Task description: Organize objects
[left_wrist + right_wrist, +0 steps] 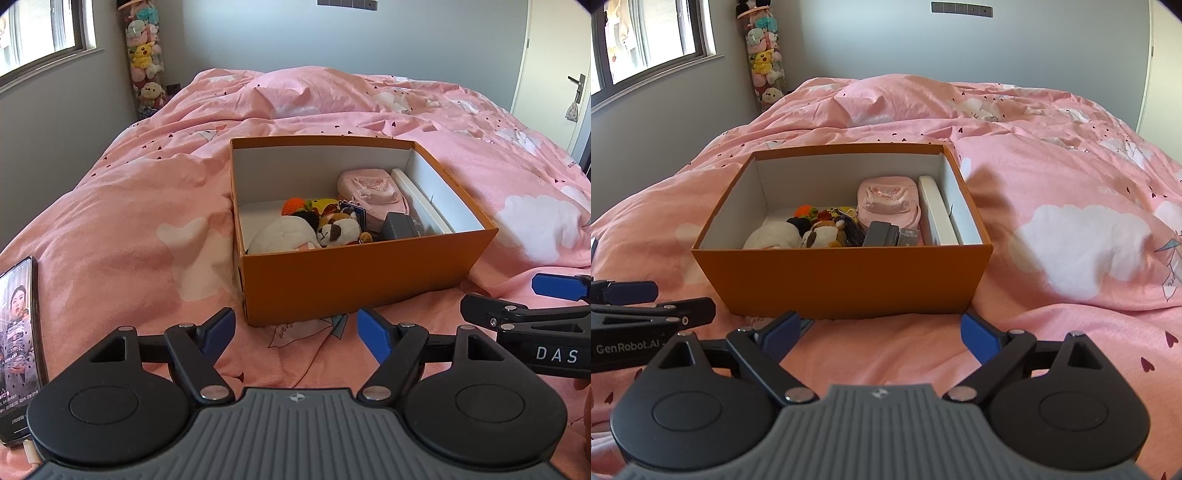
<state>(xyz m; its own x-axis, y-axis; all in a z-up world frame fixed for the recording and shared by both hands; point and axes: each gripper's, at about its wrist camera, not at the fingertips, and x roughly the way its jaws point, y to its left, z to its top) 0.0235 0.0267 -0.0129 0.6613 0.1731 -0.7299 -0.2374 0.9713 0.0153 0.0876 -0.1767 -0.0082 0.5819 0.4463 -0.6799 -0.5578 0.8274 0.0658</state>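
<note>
Orange box (354, 273) w/ toys just ahead of both released claws (left (295, 332), right (879, 336)).

The matt orange cardboard box (846, 280) with plain white paper-like inner walls is resting on the soft, rumpled pink cotton-looking duvet (1052, 177). Inside the box, fuzzy plush toys (820, 230) are lying beside a pink knitted-looking cloth pouch (888, 203), a smooth dark grey plastic case (881, 233) and a smooth white flat slab (936, 218). Left of the box, a glossy glass-fronted phone (20, 343) is gleaming.
</note>
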